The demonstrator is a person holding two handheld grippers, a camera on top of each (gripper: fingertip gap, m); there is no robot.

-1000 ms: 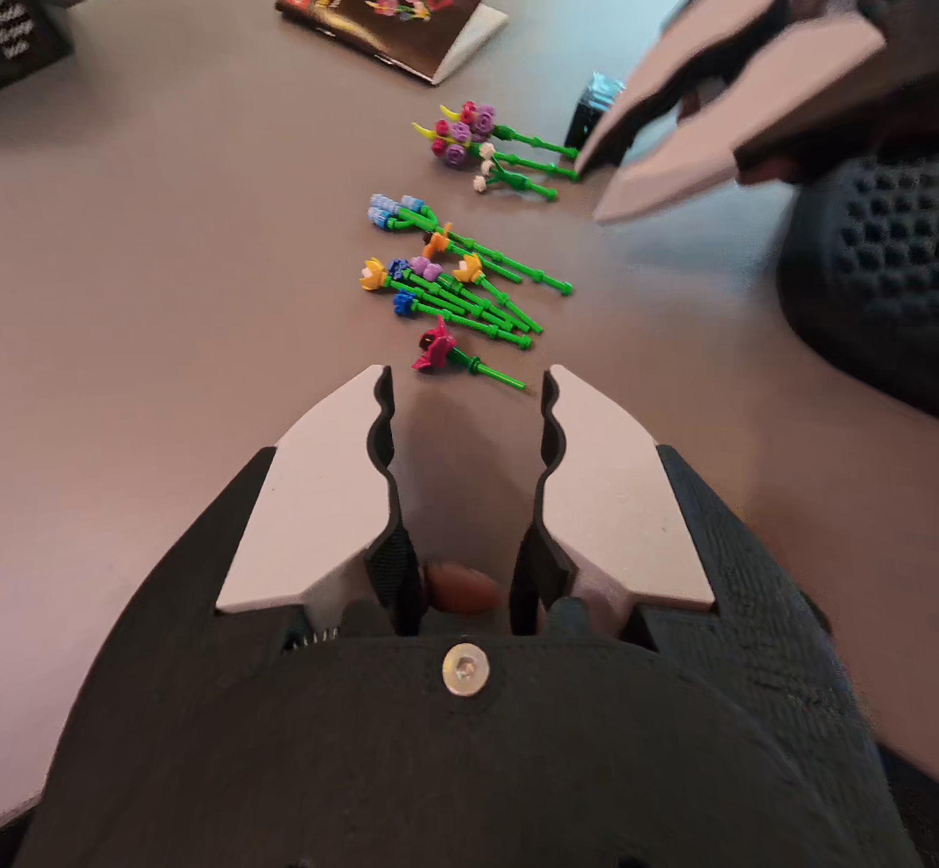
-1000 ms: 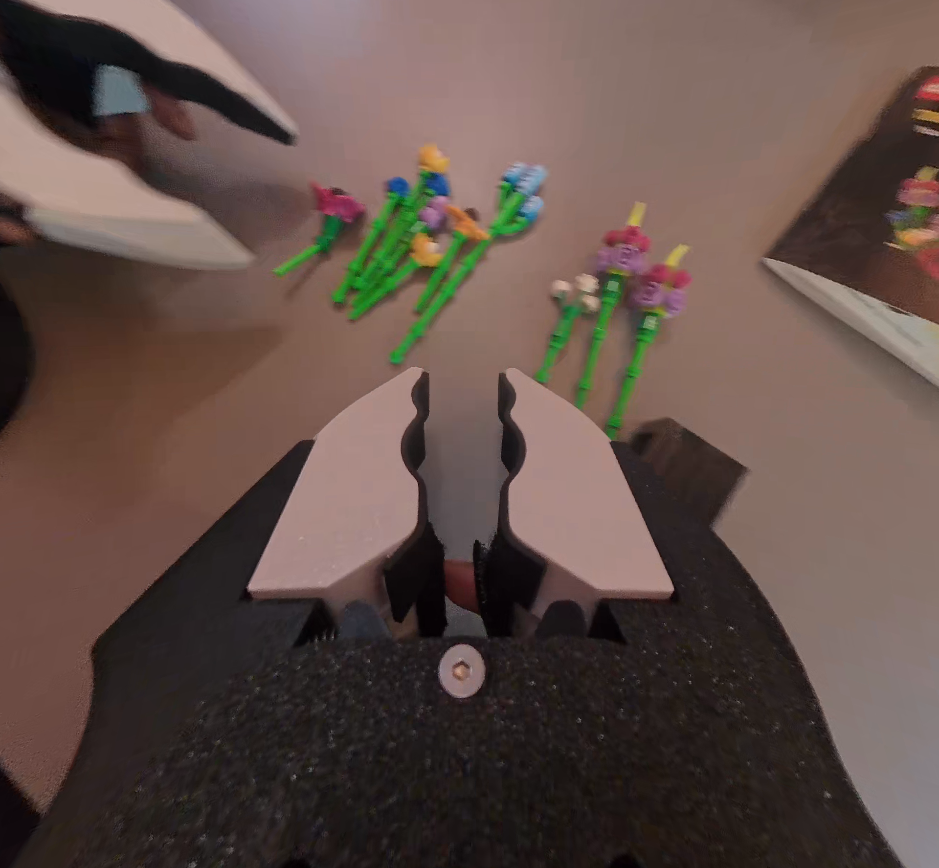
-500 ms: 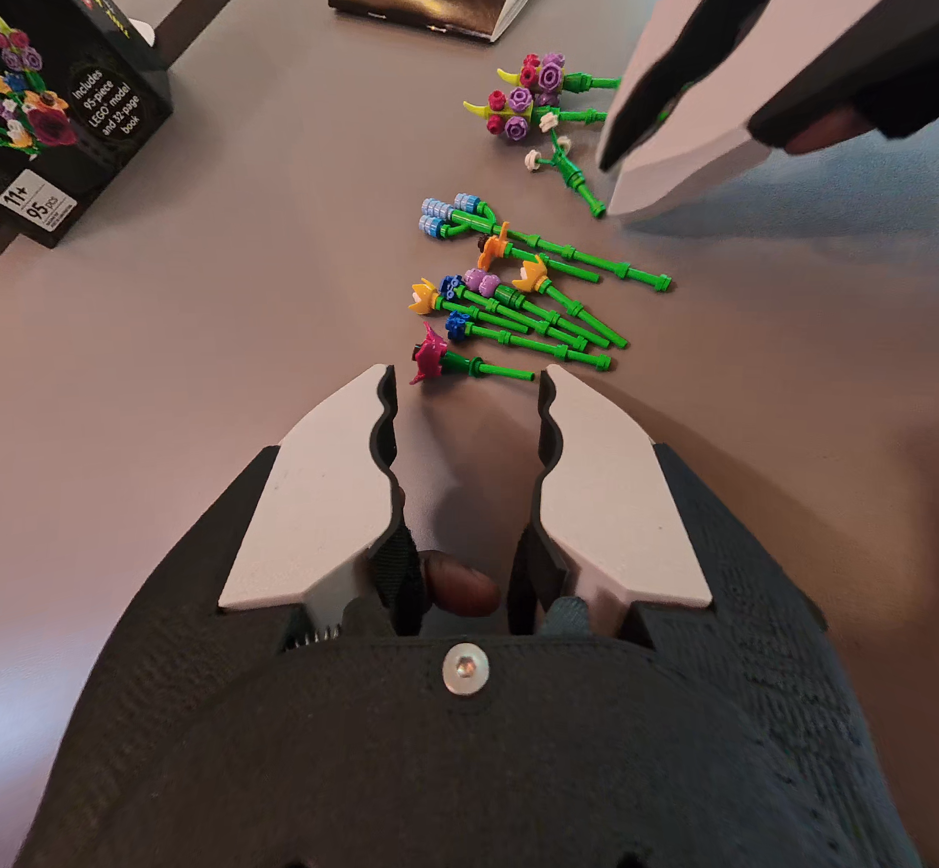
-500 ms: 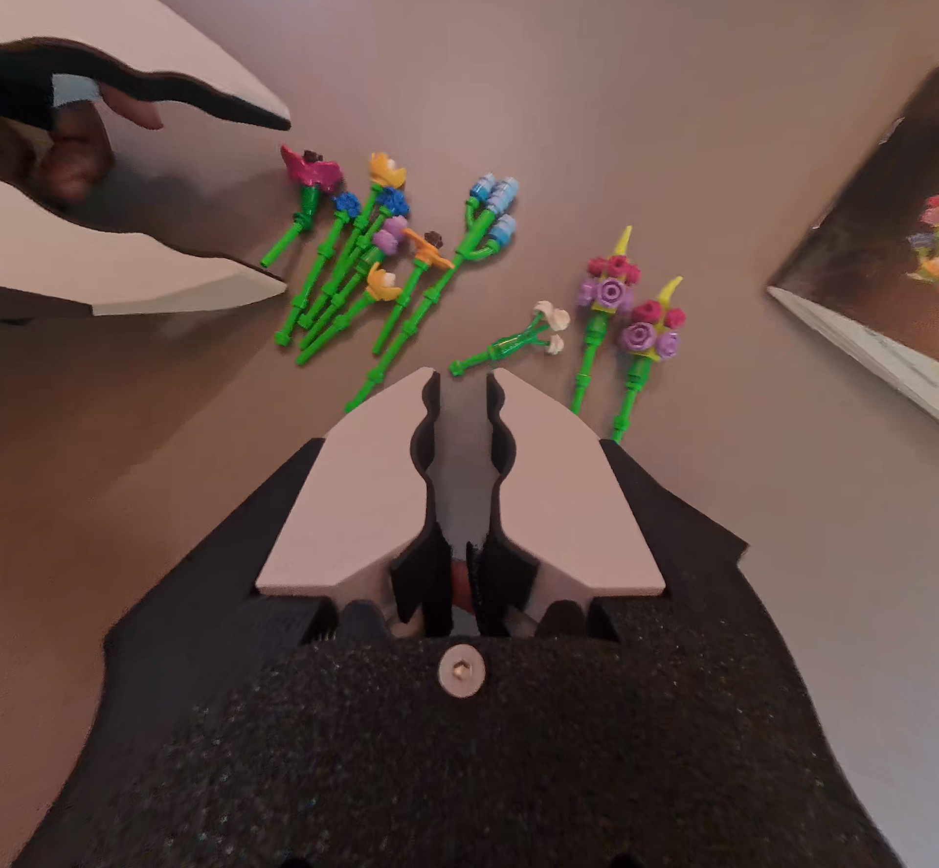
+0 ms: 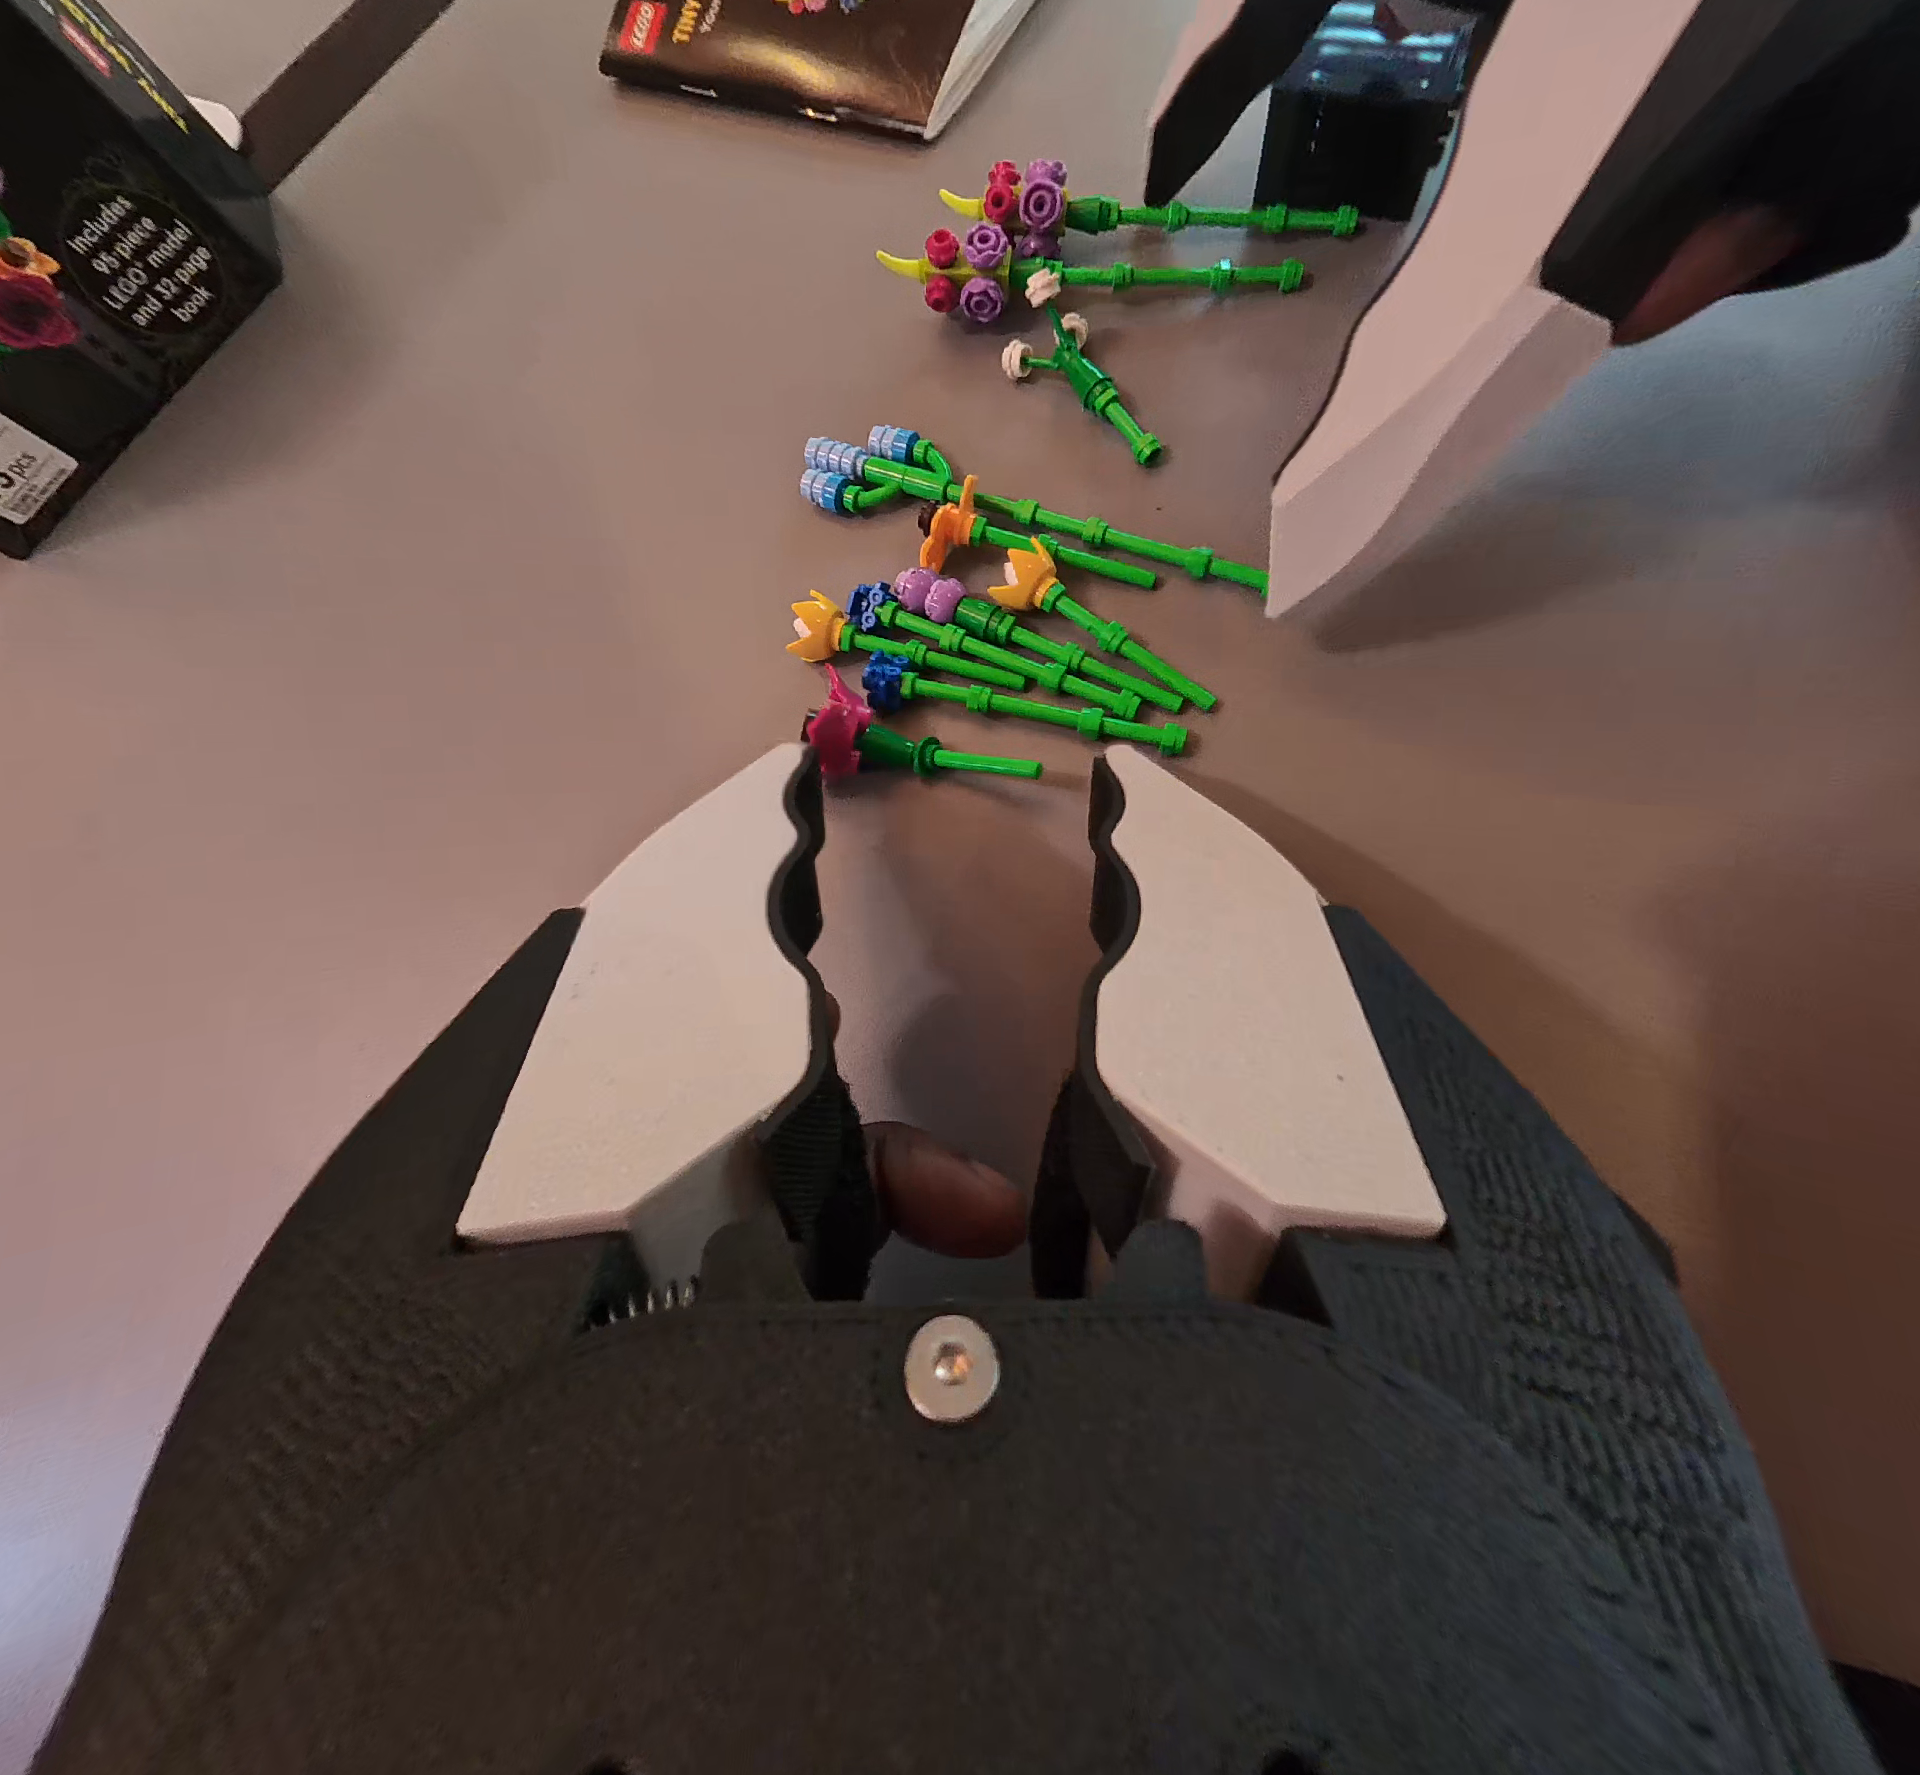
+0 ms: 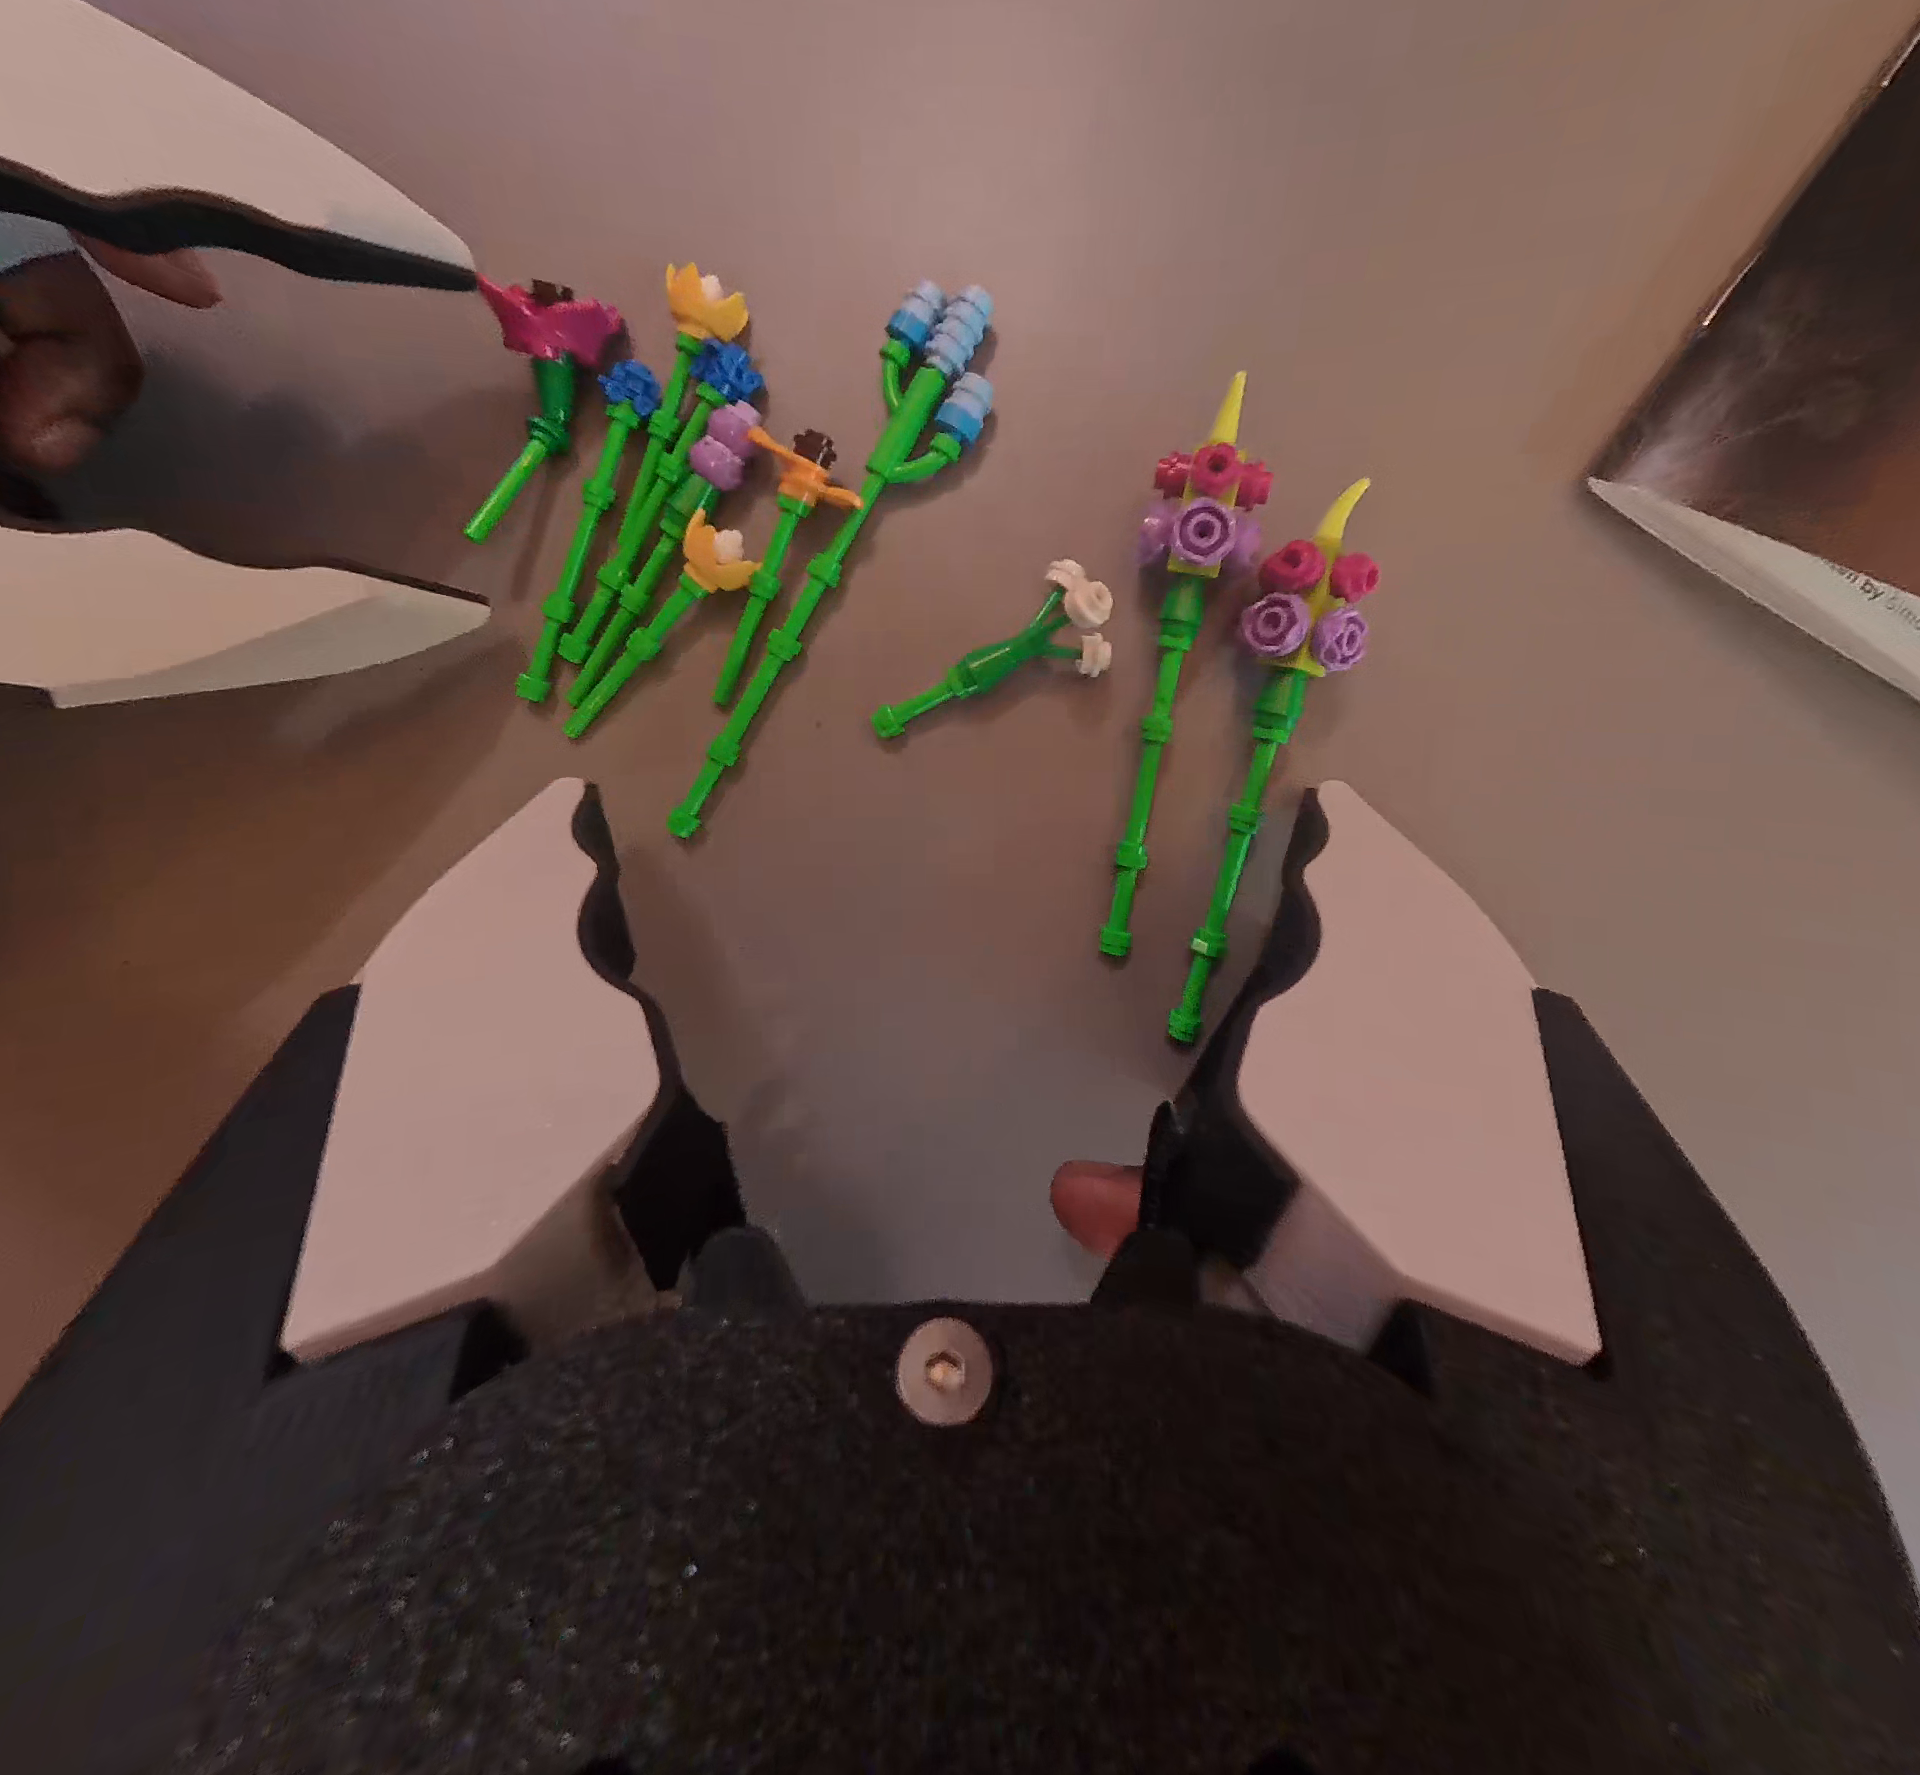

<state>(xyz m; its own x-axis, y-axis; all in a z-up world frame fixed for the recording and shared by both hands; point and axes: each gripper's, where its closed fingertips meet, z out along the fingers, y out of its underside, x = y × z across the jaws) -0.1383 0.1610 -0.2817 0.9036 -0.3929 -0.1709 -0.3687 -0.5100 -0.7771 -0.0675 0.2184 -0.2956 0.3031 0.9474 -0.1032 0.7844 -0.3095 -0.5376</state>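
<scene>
Both wavy-edged tools (image 5: 951, 764) (image 6: 951, 795) gape over knobbly, prob. plastic flower stems (image 6: 769, 572).

Green-stemmed brick flowers (image 6: 800, 520) in magenta, blue, yellow, orange, lilac, pale blue and white are noted on a grey-brown tabletop (image 6: 1039, 115), flanked by pale fingers (image 6: 488, 998) on black, grainy bodies.

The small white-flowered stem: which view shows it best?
The right wrist view: the white-flowered stem lies near centre, sharp, all three blooms separate. In the left wrist view it is farther off, one bloom overlapping a purple-flowered stem.
</scene>
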